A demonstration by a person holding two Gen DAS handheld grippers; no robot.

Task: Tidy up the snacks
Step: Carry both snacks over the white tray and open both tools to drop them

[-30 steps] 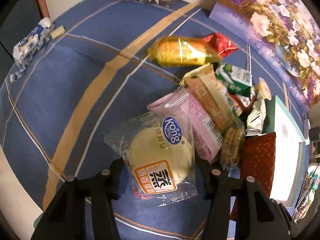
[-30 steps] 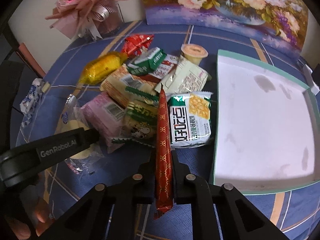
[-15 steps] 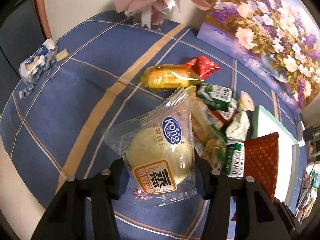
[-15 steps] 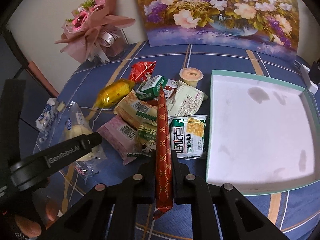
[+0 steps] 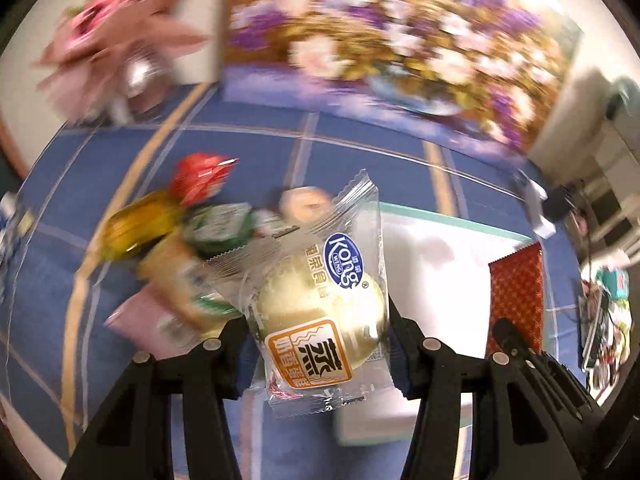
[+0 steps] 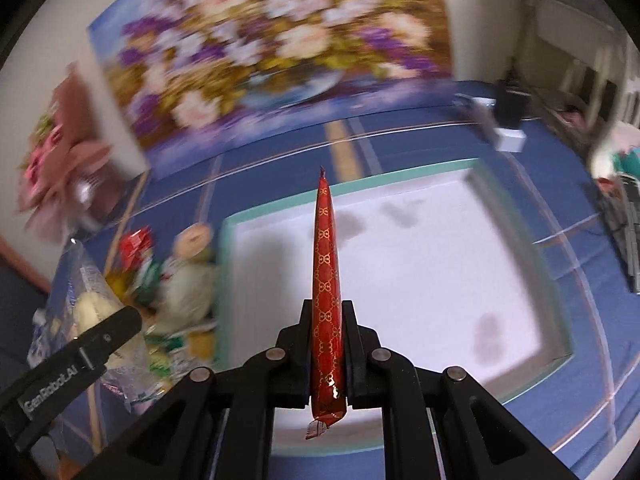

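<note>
My left gripper (image 5: 318,320) is shut on a clear packet with a pale round bun (image 5: 320,312), held in the air over the left edge of the white tray (image 5: 440,264). My right gripper (image 6: 327,320) is shut on a flat red packet with a gold pattern (image 6: 326,264), held edge-on above the white tray (image 6: 420,264). That red packet (image 5: 516,292) shows at the right of the left wrist view. In the right wrist view the left gripper and its bun packet (image 6: 92,312) sit at the lower left. Loose snacks (image 5: 192,240) lie piled left of the tray.
The tray has a teal rim (image 6: 400,178) and lies on a blue striped tablecloth (image 5: 120,152). A flower painting (image 6: 272,48) leans at the back, with a pink bouquet (image 5: 116,28) to its left. A small white object (image 6: 508,138) lies beyond the tray's far corner.
Both grippers have risen and swung right, from over the snack pile to over the tray, each still holding its packet. The views are now blurred by the motion.
</note>
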